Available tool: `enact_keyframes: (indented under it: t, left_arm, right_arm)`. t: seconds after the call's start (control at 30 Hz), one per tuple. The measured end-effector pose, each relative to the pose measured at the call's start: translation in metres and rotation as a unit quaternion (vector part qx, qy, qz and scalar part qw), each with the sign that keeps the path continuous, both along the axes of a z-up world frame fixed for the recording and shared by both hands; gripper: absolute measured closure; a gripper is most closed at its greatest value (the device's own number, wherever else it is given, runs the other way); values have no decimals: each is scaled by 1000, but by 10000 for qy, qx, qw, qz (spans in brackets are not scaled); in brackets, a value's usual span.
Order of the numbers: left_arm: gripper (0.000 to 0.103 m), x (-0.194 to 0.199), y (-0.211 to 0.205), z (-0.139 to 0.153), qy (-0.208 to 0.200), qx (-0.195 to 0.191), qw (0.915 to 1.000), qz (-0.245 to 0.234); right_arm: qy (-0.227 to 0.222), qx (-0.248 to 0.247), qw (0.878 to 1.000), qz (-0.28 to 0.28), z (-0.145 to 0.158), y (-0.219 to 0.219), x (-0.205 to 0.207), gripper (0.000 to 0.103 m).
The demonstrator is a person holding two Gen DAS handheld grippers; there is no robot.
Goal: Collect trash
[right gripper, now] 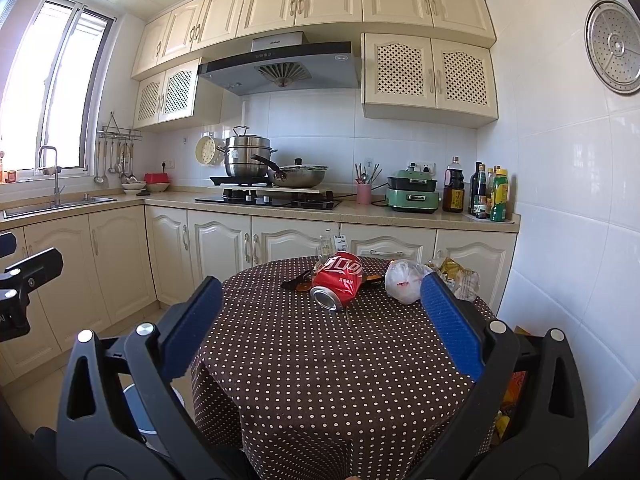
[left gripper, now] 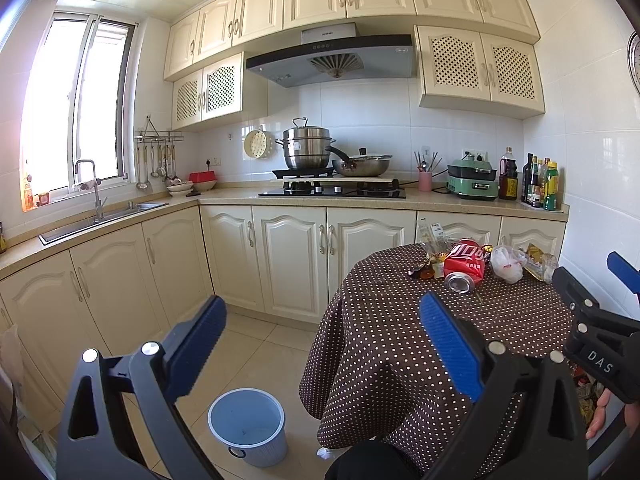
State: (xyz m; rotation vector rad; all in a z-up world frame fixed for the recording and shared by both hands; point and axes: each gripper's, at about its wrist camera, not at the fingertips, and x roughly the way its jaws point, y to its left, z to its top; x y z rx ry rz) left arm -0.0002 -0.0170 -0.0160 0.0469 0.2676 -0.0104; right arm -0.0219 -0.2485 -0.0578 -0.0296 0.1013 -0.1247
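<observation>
- While both grippers hang short of the table, I see my left gripper [left gripper: 322,344] with its blue pads spread wide and nothing between them; one pad sits over the floor, the other over the near edge of the tablecloth.
- My right gripper [right gripper: 320,328] is likewise spread wide and empty, its two blue pads framing the round table [right gripper: 320,360] from the near side.
- From the left wrist camera I also catch the right gripper's black frame at the right border, with part of a hand [left gripper: 600,416] beneath it.
- The trash sits in a cluster at the far side of the table, on the brown polka-dot cloth: a crushed red can [right gripper: 338,280] lies on its side with its open top facing me.
- Just right of the can is a crumpled white plastic bag [right gripper: 404,280], and past that, yellowish wrappers [right gripper: 456,274] near the table's far right edge.
- Left of the can lie a dark wrapper [right gripper: 296,280] and a small orange piece I cannot identify; behind the can stands some clear packaging with a label [right gripper: 334,244].
- A light blue bucket [left gripper: 248,426] stands upright and empty on the tiled floor, beside the table's left drape, below my left gripper.
- Neither gripper touches any trash; the whole pile is well apart from both sets of pads.
- Behind the table runs the kitchen counter [right gripper: 360,212], with a steel steamer pot [right gripper: 246,158] and a wok [right gripper: 298,176] on the stove.
</observation>
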Motion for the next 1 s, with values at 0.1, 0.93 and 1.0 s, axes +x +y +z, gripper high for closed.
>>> enact_keyframes:
  t: [0.1,0.93,1.0]
  left_arm:
    - [7,0,-3,-3,12,-3,10000,0]
    - [7,60,-8,-22,639,85,9977,-232]
    - [7,80,-13,-27,833,47,9958,-374]
  right_arm:
    - [13,11,10000,4,-3,-1,0,6]
    - [452,409,9977,-310,-12,-42,37,6]
    - [529,446,9965,-459,-16,-53,48,6]
